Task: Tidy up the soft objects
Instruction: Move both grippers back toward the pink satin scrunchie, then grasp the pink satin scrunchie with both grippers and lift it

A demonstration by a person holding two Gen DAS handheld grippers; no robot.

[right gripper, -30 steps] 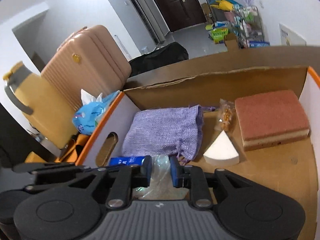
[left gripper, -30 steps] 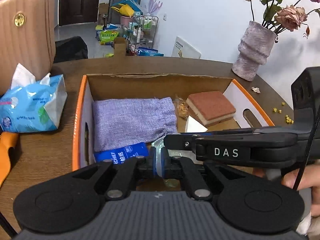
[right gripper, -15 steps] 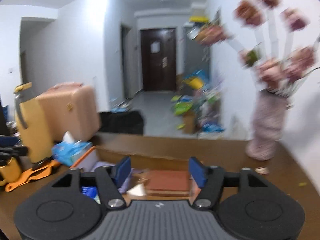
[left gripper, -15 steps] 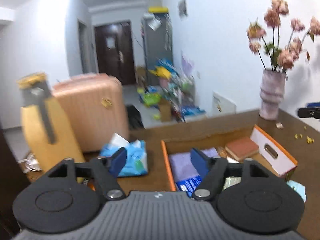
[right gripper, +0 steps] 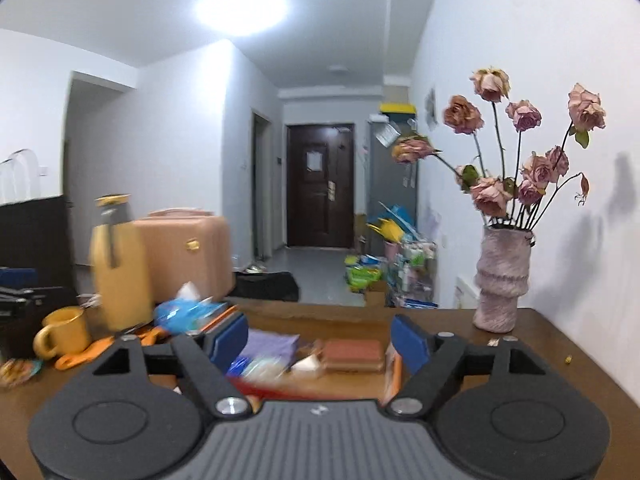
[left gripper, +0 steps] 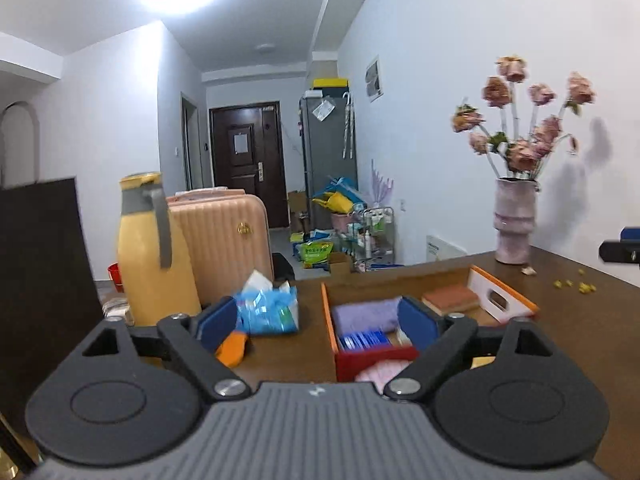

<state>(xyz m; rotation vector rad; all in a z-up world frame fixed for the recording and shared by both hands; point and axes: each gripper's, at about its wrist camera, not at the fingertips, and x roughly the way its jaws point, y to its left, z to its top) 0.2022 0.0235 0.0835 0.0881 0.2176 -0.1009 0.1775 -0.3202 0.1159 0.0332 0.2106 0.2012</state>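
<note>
An orange-rimmed cardboard box (left gripper: pixel 476 270) sits on the brown table. It holds a purple cloth pouch (left gripper: pixel 366 312), a blue packet (left gripper: pixel 364 339) and a red-brown sponge (left gripper: pixel 450 296). A pink soft thing (left gripper: pixel 378 372) shows behind a red edge below the box. My left gripper (left gripper: pixel 318 322) is open and empty, raised back from the box. My right gripper (right gripper: pixel 320 338) is open and empty too; its view shows the pouch (right gripper: pixel 270 344), the sponge (right gripper: pixel 352 354) and a white wedge (right gripper: pixel 306 364), blurred.
A blue tissue pack (left gripper: pixel 268 308), a yellow jug (left gripper: pixel 154 248) and a pink suitcase (left gripper: pixel 224 240) stand left of the box. A vase of dried roses (left gripper: pixel 514 220) stands at the back right. A yellow mug (right gripper: pixel 66 332) and orange scissors (right gripper: pixel 96 350) lie far left.
Both grippers were shut on a clear plastic bag over the box. They have let go, opened wide, and pulled up and back from the box.
</note>
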